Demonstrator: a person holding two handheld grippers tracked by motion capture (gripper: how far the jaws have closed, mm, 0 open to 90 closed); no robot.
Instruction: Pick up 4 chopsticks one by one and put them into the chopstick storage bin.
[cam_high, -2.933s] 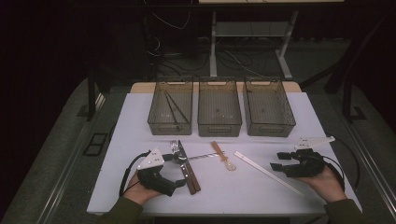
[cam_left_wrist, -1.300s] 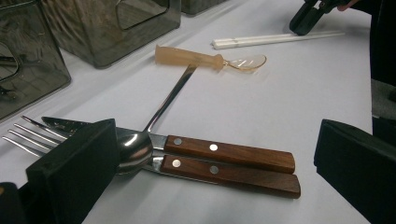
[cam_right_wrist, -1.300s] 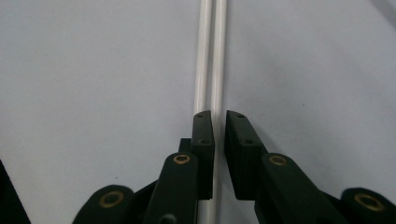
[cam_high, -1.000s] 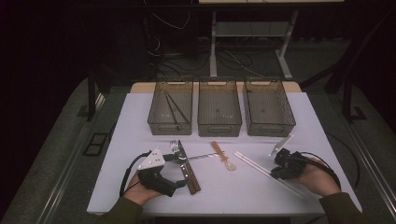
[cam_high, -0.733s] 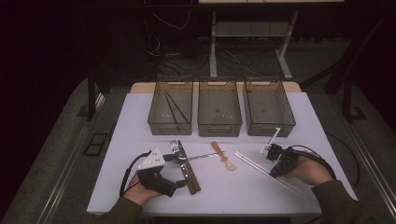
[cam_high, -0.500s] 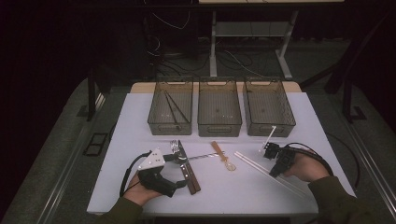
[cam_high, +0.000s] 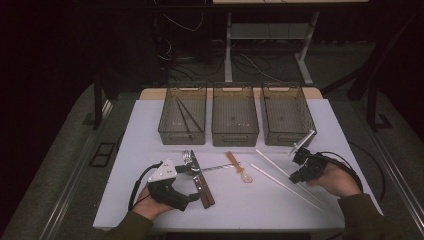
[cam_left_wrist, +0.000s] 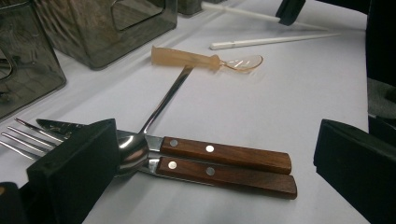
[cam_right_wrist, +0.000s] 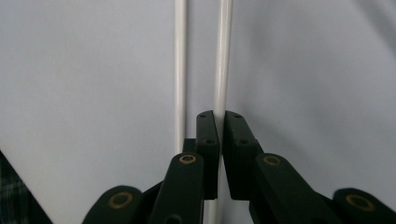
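Two white chopsticks (cam_high: 280, 182) lie side by side on the white table (cam_high: 150, 125) at the right. My right gripper (cam_high: 300, 169) points down at them and is shut on the chopstick (cam_right_wrist: 222, 70) that runs up from its jaws, while the other chopstick (cam_right_wrist: 180, 70) lies free beside it. My left gripper (cam_high: 192, 184) rests on the table at the front left, open. Between its wide jaws (cam_left_wrist: 212, 177) lie a fork (cam_left_wrist: 18, 135) and a knife (cam_left_wrist: 224, 154) with wooden handles, untouched. A metal spoon (cam_left_wrist: 163, 102) lies across them, and an amber plastic spoon (cam_left_wrist: 205, 60) lies farther off.
Three smoky clear bins stand in a row at the back: the left bin (cam_high: 182, 132) holds dark chopsticks, with the middle bin (cam_high: 235, 132) and the right bin (cam_high: 287, 132) beside it. Cables trail from both grippers. The table's front edge is just behind the hands.
My right hand has come in from the table's right edge to the white chopsticks, tipped downward and shut on one. The left hand and the cutlery have not moved.
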